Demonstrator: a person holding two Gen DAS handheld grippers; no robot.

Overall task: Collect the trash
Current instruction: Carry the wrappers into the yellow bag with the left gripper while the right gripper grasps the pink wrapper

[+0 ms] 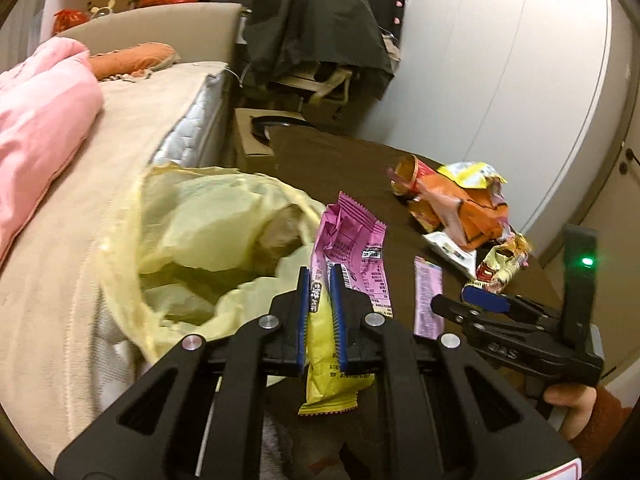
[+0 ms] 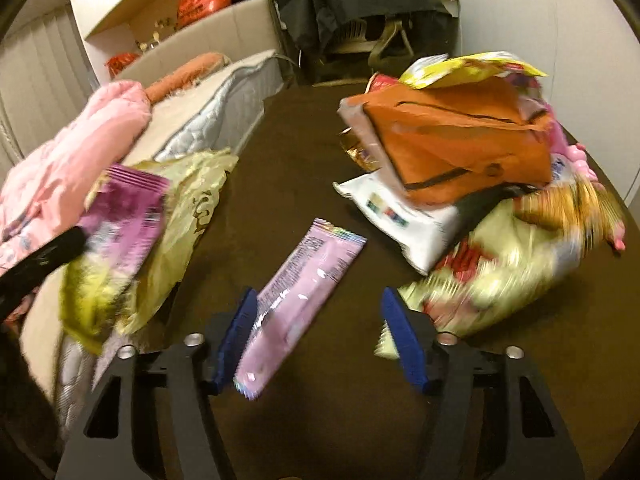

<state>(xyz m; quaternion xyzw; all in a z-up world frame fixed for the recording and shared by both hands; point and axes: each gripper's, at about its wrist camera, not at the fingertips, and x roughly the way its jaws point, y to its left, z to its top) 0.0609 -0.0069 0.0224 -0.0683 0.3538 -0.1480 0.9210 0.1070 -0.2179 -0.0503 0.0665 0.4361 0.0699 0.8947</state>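
My left gripper (image 1: pixel 320 280) is shut on a magenta and yellow snack wrapper (image 1: pixel 352 248), held up beside the open yellow trash bag (image 1: pixel 200 232) that lies at the bed's edge. The wrapper also shows blurred in the right wrist view (image 2: pixel 124 216), with the bag (image 2: pixel 192 208) behind it. My right gripper (image 2: pixel 316 308) is open, low over the dark brown table (image 2: pixel 280 152), with a light pink wrapper (image 2: pixel 296 284) lying between its fingers. That pink wrapper (image 1: pixel 428 296) and the right gripper (image 1: pixel 472 300) also show in the left wrist view.
A pile of wrappers lies on the table's right: an orange pack (image 2: pixel 460 144), a white pack (image 2: pixel 408 220), a yellow-red bag (image 2: pixel 512 256). A bed with a pink blanket (image 1: pixel 44 120) stands left. A chair draped in dark cloth (image 1: pixel 316 28) is behind.
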